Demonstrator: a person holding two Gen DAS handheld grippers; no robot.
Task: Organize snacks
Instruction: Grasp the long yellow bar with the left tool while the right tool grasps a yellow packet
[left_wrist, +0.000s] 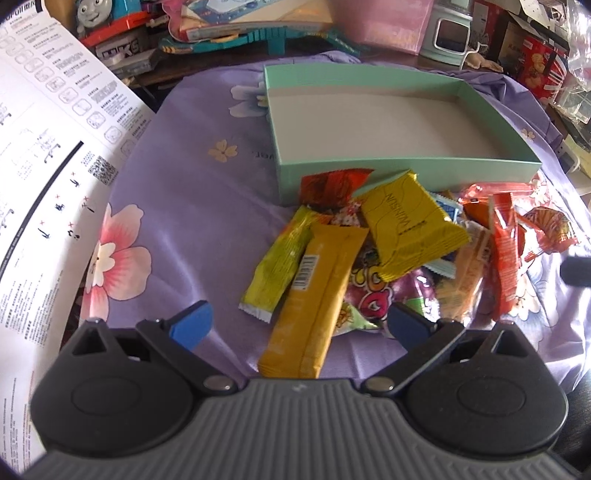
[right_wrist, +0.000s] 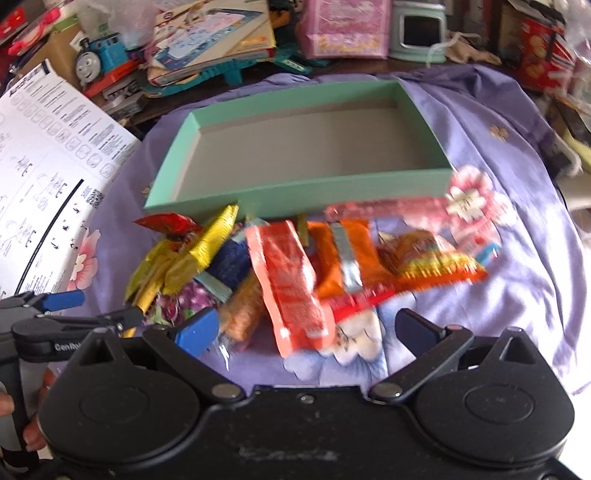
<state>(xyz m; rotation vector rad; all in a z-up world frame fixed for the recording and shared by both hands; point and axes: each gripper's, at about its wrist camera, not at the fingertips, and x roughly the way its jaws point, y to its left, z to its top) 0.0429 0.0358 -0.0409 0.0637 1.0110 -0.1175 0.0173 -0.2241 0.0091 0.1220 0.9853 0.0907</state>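
Observation:
A pile of wrapped snacks lies on a purple flowered cloth (left_wrist: 177, 243) in front of an empty mint-green box (left_wrist: 406, 168) (right_wrist: 295, 192). In the left wrist view my left gripper (left_wrist: 301, 326) is open, its blue pads astride the near end of a long orange bar (left_wrist: 317, 299). A yellow packet (left_wrist: 410, 225) and a yellow-green stick (left_wrist: 277, 269) lie beside the bar. In the right wrist view my right gripper (right_wrist: 303, 334) is open over a red-orange packet (right_wrist: 291, 284), with an orange packet (right_wrist: 343, 258) behind it. The left gripper (right_wrist: 96, 308) shows at the left edge there.
A printed instruction sheet (left_wrist: 48, 155) (right_wrist: 44, 147) covers the left side. Behind the box is clutter: a blue toy train (right_wrist: 101, 61), game boxes (right_wrist: 210, 40), a pink box (right_wrist: 349, 27) and a pale green device (right_wrist: 419, 31). A hand (right_wrist: 33, 417) holds the left gripper's handle.

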